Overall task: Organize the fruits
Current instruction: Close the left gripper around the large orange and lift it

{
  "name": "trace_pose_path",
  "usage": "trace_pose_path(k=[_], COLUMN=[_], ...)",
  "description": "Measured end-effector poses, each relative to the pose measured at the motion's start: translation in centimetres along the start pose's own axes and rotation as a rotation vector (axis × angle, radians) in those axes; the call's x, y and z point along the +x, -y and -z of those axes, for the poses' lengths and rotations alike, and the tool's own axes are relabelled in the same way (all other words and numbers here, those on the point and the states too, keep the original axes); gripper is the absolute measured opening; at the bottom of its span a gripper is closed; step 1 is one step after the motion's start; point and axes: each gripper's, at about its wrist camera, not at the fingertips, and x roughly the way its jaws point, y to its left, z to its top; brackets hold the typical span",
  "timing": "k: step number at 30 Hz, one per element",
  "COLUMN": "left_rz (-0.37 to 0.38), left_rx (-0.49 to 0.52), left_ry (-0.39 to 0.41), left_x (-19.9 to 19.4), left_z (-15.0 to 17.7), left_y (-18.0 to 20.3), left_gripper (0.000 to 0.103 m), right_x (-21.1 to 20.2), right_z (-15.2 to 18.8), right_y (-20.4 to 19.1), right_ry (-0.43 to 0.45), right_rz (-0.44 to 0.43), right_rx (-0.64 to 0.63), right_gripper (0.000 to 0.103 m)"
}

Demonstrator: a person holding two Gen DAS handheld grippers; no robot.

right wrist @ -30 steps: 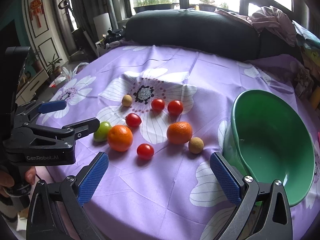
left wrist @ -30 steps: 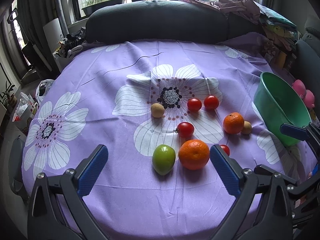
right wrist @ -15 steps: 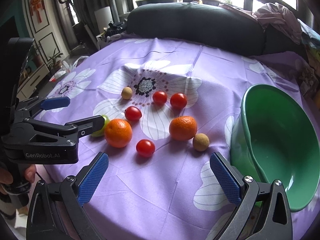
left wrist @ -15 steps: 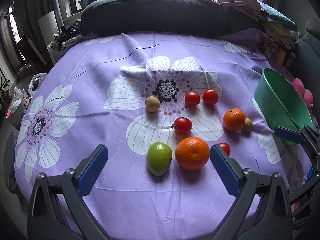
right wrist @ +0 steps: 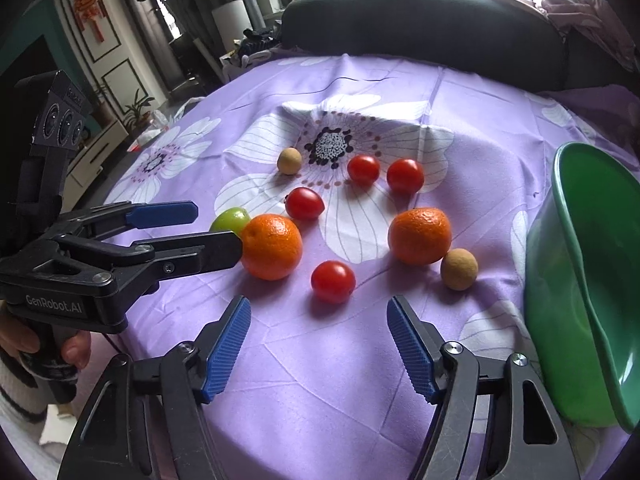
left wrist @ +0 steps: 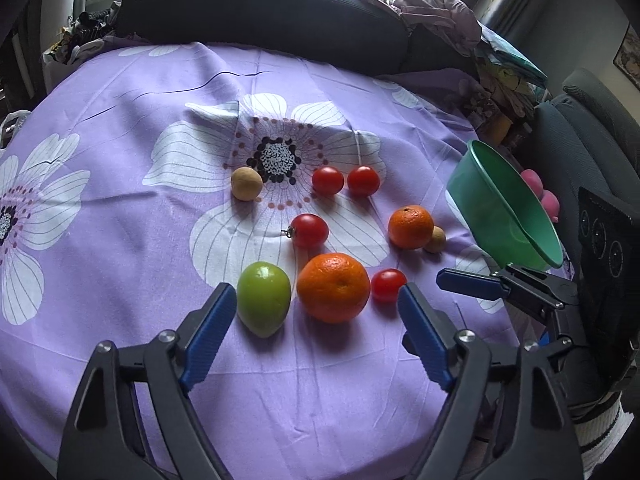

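While both jaws close on nothing, I steer L gripper (left wrist: 316, 320) toward near orange (left wrist: 333, 287) by green fruit (left wrist: 264, 299): firm, light; grip across middle. R gripper (right wrist: 319, 336) faces tomato (right wrist: 333, 281), soft.

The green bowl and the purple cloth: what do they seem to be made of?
The green bowl looks like smooth plastic: one even colour, a thin rim and a soft shine inside. The purple cloth looks like woven fabric with a matt finish: it shows creases, fold lines and a printed flower pattern.
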Motion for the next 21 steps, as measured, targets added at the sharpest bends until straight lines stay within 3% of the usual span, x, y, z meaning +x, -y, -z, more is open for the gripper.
trace_pose_path(k=[2,6,10,14,21], left_rz=[0.017,0.055,0.052,0.052,0.042], left_rx=[0.000,0.022,0.052,0.076,0.150], left_ry=[-0.001,0.001,-0.012,-0.023,-0.057], left_x=[0.2,0.4,1.0,1.5,1.9], left_z=[0.0,-0.5,-1.2,-1.6,-1.8], left_y=[0.0,0.1,0.2,0.3,0.7], left_gripper=[0.076,0.072,0.061,0.052,0.051], right_x=[0.3,0.7,1.6,3.1,4.7], right_z=[-0.1,-0.7,-1.8,-2.6,-2.8], right_y=[-0.2,-1.1,-2.3,-3.1,-2.9], right_ry=[0.004,0.011,0.012,-0.018,-0.062], right_rz=[-0.019,-0.054,-0.058,-0.072,-0.082], right_rx=[-0.014,-0.056,-0.127,-0.176,-0.175], right_gripper=[0.065,0.065,0.064,0.050,0.048])
